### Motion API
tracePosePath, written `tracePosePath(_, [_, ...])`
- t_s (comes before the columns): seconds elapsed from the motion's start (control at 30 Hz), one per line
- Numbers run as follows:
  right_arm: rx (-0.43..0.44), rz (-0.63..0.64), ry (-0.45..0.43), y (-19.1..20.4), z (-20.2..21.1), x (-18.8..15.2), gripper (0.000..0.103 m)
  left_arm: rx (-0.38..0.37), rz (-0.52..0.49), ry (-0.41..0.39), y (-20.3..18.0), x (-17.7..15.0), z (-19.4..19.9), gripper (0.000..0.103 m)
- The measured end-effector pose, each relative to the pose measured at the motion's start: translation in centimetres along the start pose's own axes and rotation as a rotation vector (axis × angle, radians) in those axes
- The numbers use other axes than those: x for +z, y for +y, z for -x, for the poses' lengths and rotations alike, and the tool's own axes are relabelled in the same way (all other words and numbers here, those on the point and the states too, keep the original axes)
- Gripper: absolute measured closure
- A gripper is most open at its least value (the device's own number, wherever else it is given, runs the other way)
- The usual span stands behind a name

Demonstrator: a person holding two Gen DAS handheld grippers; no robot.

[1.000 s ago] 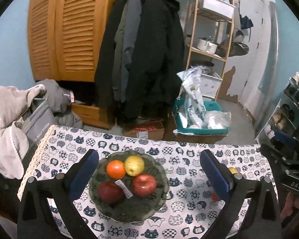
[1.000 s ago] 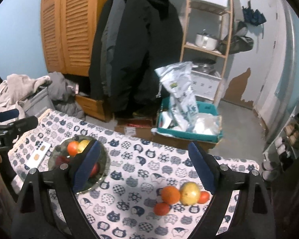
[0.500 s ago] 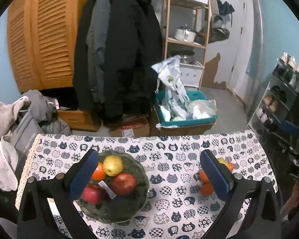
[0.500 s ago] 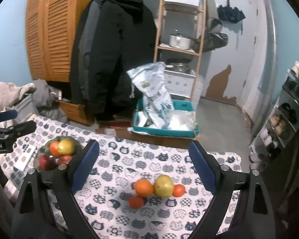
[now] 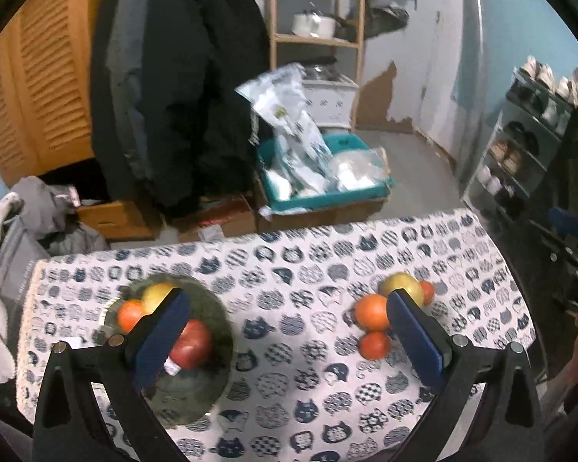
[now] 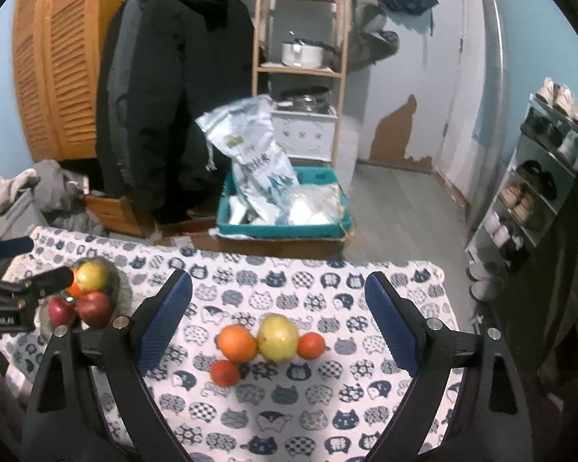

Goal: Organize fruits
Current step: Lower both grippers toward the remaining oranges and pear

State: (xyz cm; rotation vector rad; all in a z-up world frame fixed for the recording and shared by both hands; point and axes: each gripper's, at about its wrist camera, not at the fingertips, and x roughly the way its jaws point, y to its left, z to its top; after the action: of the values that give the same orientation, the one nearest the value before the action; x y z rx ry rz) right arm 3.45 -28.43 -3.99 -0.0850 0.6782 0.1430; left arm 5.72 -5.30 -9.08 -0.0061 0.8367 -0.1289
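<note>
**Loose fruit ahead of the right jaws**

Plainly, the right gripper (image 6: 277, 308) is nearer: spread wide and empty, it frames the loose cluster, the pear (image 6: 278, 338) dead ahead, an orange (image 6: 237, 343) touching its left. The bowl (image 5: 212, 323) lies well left of the pear, under the left gripper (image 5: 285, 331), also spread and empty. The cloth (image 6: 327, 415) between is bare; the table's right edge is near the cluster.

Bowl (image 6: 121, 288) w/ fruit at table's (image 6: 327, 404) left; loose fruit cluster (image 6: 267, 340) to its right, well apart.
</note>
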Motion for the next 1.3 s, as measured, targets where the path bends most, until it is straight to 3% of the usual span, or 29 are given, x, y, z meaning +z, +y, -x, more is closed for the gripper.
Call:
tracePosePath(0.6, [-0.039,-0.089,0.207,-5.1,-6.1,-4.8,0.013,-0.027,-0.036,0.210,-4.8,-2.5,-8.9,0.001])
tracePosePath(1.3, [-0.014,-0.164,0.462,-6.7,-13.9,-10.6,0.013,-0.033,-0.032,0.413,-7.9,-6.3,-17.7,0.001])
